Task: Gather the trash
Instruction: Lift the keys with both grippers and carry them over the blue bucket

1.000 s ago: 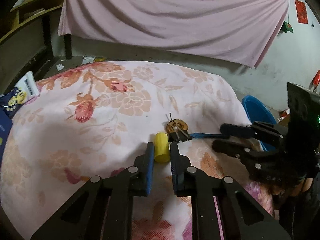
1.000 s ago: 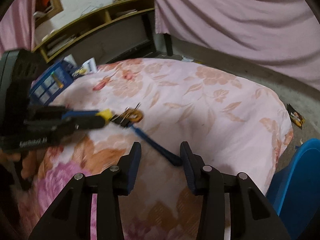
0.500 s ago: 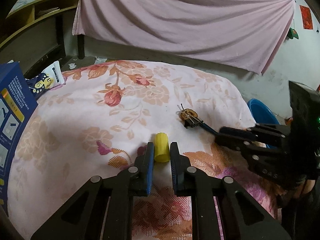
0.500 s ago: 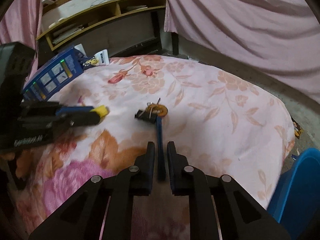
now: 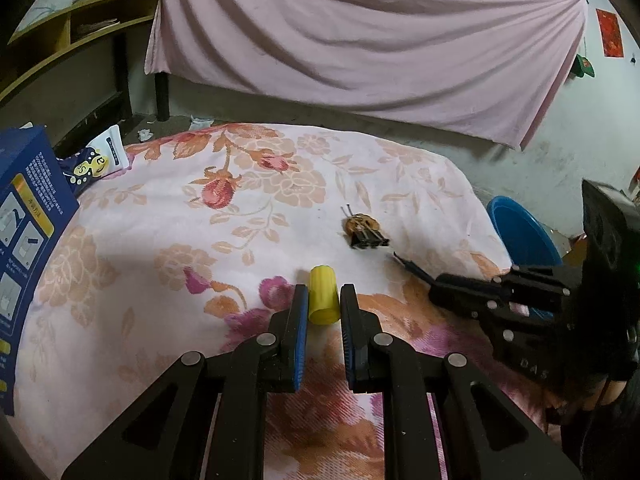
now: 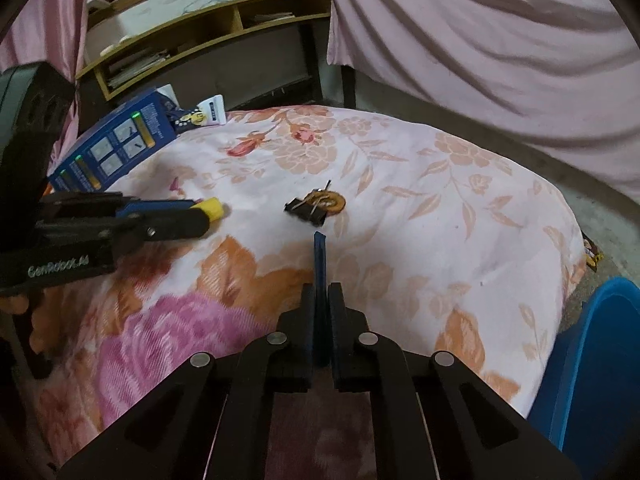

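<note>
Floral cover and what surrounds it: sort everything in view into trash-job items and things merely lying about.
Job items:
- yellow cap, clamped in the left tongs
- blue strip, clamped in the right tongs
- black clip with orange disc
- blue bin

Lying about:
- blue box
- cartoon sachet
- shelf papers
- pink curtain

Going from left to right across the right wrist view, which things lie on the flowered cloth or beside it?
Blue box → yellow cap held in the left gripper → black binder clip → orange ring → blue bin.
</note>
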{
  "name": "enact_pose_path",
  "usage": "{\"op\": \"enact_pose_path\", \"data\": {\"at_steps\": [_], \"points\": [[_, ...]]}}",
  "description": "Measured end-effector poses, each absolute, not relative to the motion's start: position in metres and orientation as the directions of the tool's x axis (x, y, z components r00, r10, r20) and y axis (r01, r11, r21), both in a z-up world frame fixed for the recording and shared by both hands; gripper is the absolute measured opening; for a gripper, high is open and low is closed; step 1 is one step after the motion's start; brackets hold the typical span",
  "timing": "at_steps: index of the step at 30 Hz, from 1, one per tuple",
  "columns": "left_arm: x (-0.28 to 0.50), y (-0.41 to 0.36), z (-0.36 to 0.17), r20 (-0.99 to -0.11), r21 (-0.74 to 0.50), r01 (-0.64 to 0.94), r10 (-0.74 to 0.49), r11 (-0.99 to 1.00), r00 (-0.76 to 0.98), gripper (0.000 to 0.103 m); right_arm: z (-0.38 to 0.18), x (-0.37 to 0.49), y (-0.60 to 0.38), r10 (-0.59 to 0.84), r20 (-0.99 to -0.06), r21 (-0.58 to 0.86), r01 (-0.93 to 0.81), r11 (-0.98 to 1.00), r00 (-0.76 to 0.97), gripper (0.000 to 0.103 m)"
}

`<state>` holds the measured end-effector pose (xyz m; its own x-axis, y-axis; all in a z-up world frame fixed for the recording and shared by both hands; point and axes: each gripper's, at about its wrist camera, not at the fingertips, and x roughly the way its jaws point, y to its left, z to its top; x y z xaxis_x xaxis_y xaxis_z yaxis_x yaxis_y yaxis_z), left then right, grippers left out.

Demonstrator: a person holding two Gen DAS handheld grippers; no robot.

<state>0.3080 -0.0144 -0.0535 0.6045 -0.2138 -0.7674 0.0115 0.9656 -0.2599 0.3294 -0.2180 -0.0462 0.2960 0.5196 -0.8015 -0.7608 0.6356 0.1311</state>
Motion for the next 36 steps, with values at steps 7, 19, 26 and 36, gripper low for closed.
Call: {"op": "enact_pose_path", "data": {"at_steps": [7, 19, 26, 36], "points": [[0.301, -0.029, -0.045, -0.743, -0.262, 0.028, -0.221, 0.965, 0.631, 0.012, -0.039, 0.31, -0.247, 0.566, -0.75, 0.163, -0.734, 0.66, 0.343, 0.004], [0.273, -0.069, 0.012, -0.444, -0.306, 0.216, -0.339, 0.927, 0.83, 0.013, 0.024, 0.278, -0.303, 0.667, -0.381, 0.142, -0.672, 0.727, 0.641, 0.004], [0.27, -0.099, 0.049, -0.277, -0.259, 0.286, -0.354, 0.923, 0.893, 0.013, 0.058, 0.251, -0.327, 0.554, -0.155, -0.017, -0.563, 0.826, 0.818, 0.004], [0.266, -0.167, 0.076, -0.111, -0.097, 0.407, -0.416, 0.908, 0.902, 0.013, 0.078, 0.245, -0.381, 0.366, 0.03, -0.044, -0.364, 0.93, 0.93, 0.004]]}}
